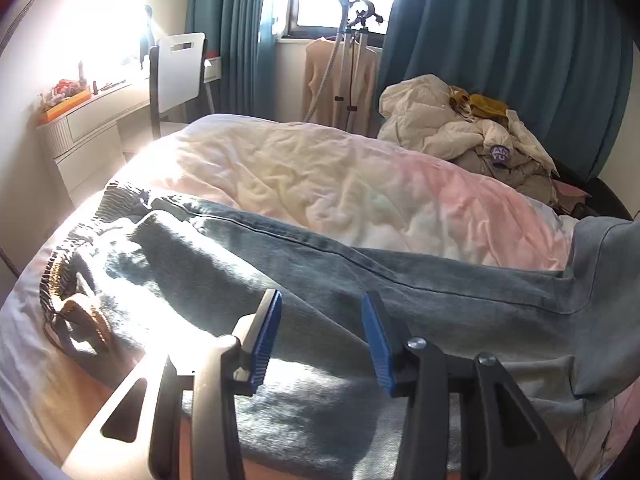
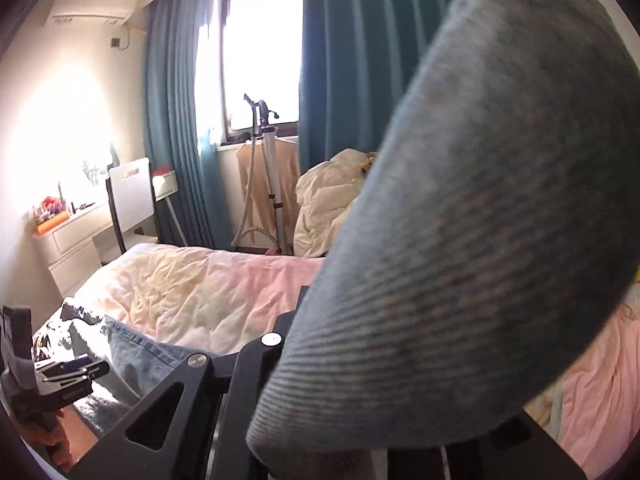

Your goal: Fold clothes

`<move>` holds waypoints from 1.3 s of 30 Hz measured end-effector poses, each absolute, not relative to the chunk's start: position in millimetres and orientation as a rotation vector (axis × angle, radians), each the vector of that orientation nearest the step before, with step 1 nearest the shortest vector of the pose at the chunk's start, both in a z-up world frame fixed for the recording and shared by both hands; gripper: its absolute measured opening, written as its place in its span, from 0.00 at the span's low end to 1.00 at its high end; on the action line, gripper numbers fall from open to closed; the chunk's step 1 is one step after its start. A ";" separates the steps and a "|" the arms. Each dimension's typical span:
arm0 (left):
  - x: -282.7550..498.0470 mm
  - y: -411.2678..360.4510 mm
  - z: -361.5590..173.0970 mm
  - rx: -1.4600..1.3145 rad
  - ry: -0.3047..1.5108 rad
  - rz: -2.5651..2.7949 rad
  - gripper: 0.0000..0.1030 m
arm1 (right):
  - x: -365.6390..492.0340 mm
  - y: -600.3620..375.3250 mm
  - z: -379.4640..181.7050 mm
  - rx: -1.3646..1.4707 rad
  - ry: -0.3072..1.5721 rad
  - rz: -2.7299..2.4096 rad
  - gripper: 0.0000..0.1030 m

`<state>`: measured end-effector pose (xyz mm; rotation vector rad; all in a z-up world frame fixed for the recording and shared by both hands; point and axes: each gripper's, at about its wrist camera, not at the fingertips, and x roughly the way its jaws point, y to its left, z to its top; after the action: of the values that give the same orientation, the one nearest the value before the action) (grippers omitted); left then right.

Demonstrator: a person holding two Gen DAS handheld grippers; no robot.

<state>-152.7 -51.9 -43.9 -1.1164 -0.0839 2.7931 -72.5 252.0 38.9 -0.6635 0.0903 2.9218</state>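
Note:
A pair of blue jeans [image 1: 360, 292] lies across the bed, waistband at the left, legs running right. My left gripper [image 1: 320, 332] hovers just above the thigh part, its blue pads apart and empty. In the right wrist view the jeans' leg end [image 2: 460, 240] is lifted and draped close over the camera, hiding my right gripper's fingertips; the cloth appears held there. The lifted leg end also shows at the right edge of the left wrist view [image 1: 604, 280]. The left gripper shows at the lower left of the right wrist view [image 2: 68, 372].
The bed has a crumpled pink and cream cover [image 1: 328, 176]. A heap of cream clothes [image 1: 460, 124] sits at its far right. A white chair [image 1: 180, 68], a desk [image 1: 92, 120] and a garment steamer stand [image 1: 352, 52] stand beyond the bed by the teal curtains.

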 end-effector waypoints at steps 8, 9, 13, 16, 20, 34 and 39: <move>-158.1 -88.0 -47.0 -1.141 -0.335 2.787 0.42 | -107.5 111.8 -89.3 -1.068 -0.403 2.974 0.14; -158.4 -89.1 -47.5 -1.142 -0.346 2.787 0.42 | -109.9 99.8 -108.7 -1.128 -0.507 2.949 0.14; -160.8 -91.6 -50.2 -1.126 -0.377 2.781 0.42 | -104.4 81.5 -135.5 -1.106 -0.743 2.913 0.14; -162.6 -95.8 -49.2 -1.081 -0.459 2.755 0.42 | -105.5 81.0 -125.4 -1.091 -0.742 2.927 0.14; -163.5 -104.8 -48.2 -1.042 -0.540 2.741 0.42 | -101.4 71.3 -111.7 -1.029 -0.789 2.957 0.14; -171.0 -94.0 -63.0 -1.071 -0.622 2.520 0.42 | -74.9 40.1 -139.0 -1.029 -1.054 2.971 0.41; -162.9 -80.6 -61.7 -1.076 -0.585 2.441 0.42 | -42.9 50.7 -116.4 -1.256 -0.969 3.110 0.80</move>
<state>-162.9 -80.6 -61.7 -1.0765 -0.5846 2.4405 -42.9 50.7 -116.4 -1.2559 -0.9686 3.1095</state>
